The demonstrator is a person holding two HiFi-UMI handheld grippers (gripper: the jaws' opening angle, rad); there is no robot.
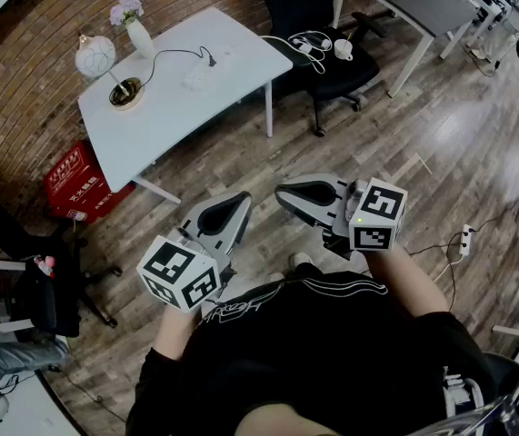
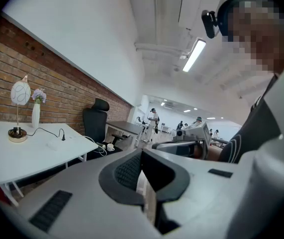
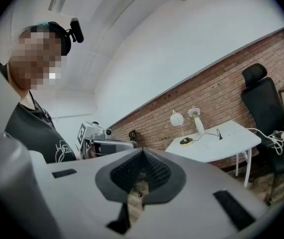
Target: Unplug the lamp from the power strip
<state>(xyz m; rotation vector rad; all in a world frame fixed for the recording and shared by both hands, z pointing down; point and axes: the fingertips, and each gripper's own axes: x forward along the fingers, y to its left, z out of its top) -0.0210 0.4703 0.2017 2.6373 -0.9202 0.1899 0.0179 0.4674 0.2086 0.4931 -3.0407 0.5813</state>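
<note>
Head view: the lamp (image 1: 95, 57) is plugged into the power strip (image 1: 199, 74) on the table (image 1: 177, 116) at eleven o'clock, well apart from the left gripper (image 1: 239, 202) and right gripper (image 1: 288, 194). Both grippers' jaws are pressed together on nothing. Should the plug (image 1: 211, 60) be pulled with the strip unpinned, the strip could be dragged and the lamp toppled.
</note>
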